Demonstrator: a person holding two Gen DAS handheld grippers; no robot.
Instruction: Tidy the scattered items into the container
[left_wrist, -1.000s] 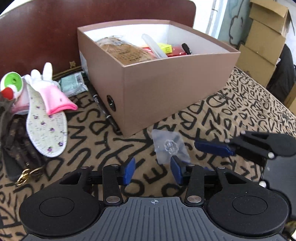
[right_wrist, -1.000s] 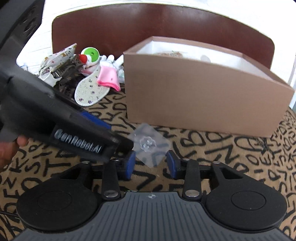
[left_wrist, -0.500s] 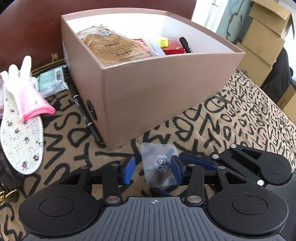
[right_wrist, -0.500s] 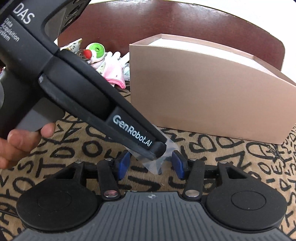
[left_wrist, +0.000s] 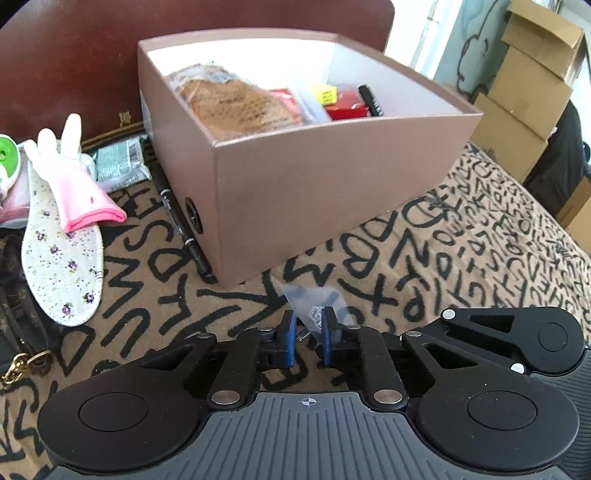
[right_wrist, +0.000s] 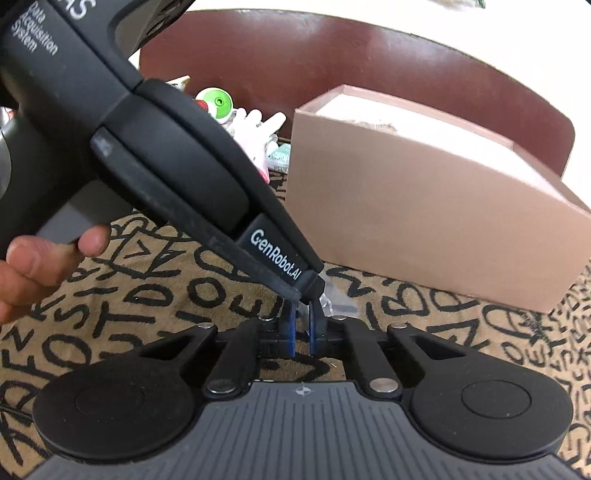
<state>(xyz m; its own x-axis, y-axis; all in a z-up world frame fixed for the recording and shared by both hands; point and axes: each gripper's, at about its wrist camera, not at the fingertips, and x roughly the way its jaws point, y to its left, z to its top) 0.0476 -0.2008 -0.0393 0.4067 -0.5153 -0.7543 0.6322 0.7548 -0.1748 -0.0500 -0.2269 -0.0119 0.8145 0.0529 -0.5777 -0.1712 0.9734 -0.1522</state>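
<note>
A small clear plastic bag (left_wrist: 314, 301) holding tiny metal parts lies on the lettered cloth in front of the brown box (left_wrist: 332, 192). My left gripper (left_wrist: 308, 338) is closed on the bag's near edge. My right gripper (right_wrist: 302, 334) sits directly beside it, its blue fingers (right_wrist: 316, 325) nearly together around the left gripper's tip; what they hold is hidden. The bag shows partly in the right wrist view (right_wrist: 332, 295). The box (right_wrist: 424, 221) holds a brown packet (left_wrist: 236, 103), a red item and a black marker.
Left of the box lie a pink glove (left_wrist: 77, 184), a floral insole (left_wrist: 62, 258), a green-white packet (left_wrist: 118, 162), a black pen (left_wrist: 181, 229) and a green-capped bottle (right_wrist: 218, 101). A dark headboard stands behind. Cardboard boxes (left_wrist: 528, 92) stack at the right.
The left gripper moved in over the bag and closed on it. The right gripper's fingers closed too, and the two grippers now overlap at the bag.
</note>
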